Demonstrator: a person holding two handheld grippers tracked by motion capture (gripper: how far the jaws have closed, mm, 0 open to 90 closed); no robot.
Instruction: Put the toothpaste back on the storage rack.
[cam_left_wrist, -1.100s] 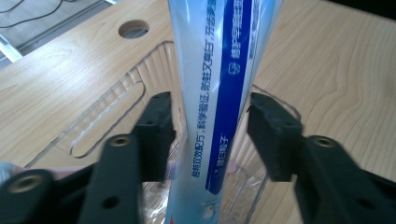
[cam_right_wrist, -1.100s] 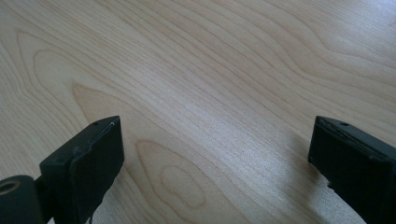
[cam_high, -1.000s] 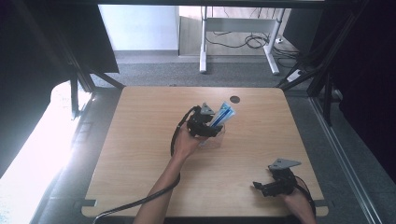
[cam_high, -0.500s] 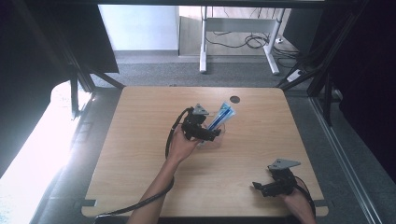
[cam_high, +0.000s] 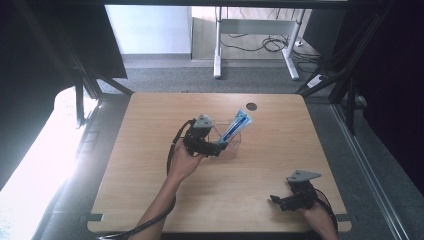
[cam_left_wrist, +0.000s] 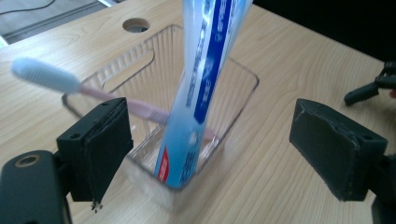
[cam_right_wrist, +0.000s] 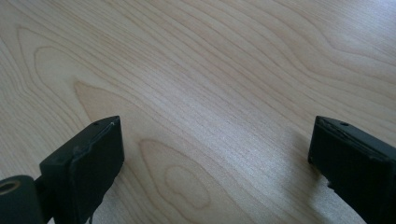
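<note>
A clear ribbed plastic holder (cam_left_wrist: 233, 100) stands upright near the middle of the table. A blue-and-white toothpaste tube (cam_left_wrist: 205, 79) leans inside it, its red-marked end down at the bottom. A pink toothbrush (cam_left_wrist: 70, 84) with a white head slants out over the rim.

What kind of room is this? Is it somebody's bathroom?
Probably not a bathroom: it looks like a workroom or lab. A bare wooden table stands on grey carpet, cables lie on the floor behind it, and dark frames stand around it. The toothpaste tube just sits in a clear container.
</note>
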